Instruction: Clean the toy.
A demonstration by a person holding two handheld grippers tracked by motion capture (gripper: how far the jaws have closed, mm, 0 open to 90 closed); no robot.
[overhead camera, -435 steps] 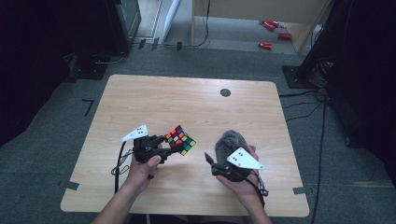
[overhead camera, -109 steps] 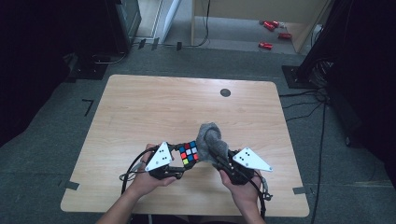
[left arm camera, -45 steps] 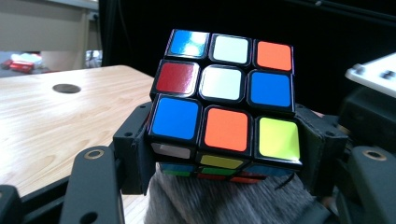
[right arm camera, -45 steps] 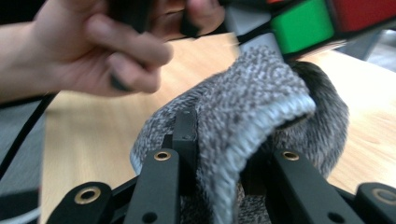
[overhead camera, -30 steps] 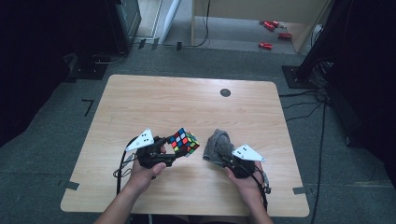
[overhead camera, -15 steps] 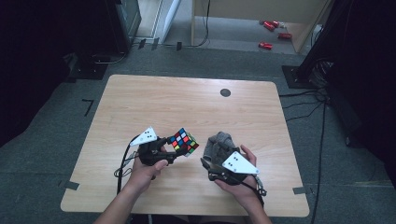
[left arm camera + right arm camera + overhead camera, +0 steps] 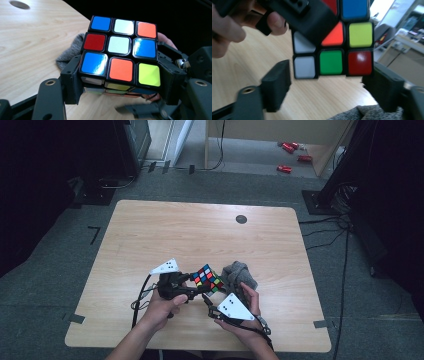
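Note:
A scrambled Rubik's cube (image 7: pixel 207 279) hangs just above the table, near its front edge. My left gripper (image 7: pixel 196 289) is shut on it from the left; in the left gripper view its jaws (image 7: pixel 120 85) clamp the cube (image 7: pixel 120 50) at the lowest layer. My right gripper (image 7: pixel 209 296) comes at the cube from the front right. Its jaws (image 7: pixel 329 77) have just been closing and now stand on either side of the cube's bottom row (image 7: pixel 332 62), against its sides. A grey cloth (image 7: pixel 240 275) lies crumpled on the table right of the cube.
The wooden table (image 7: pixel 200 235) has a round dark grommet (image 7: pixel 241 219) near its far edge. Black cables trail from both grippers over the front edge. Dark equipment and cables stand on the floor around the table.
My right gripper has left the grey cloth, which now lies on the table, and moved left to the cube. The left hand with the cube has stayed where it was.

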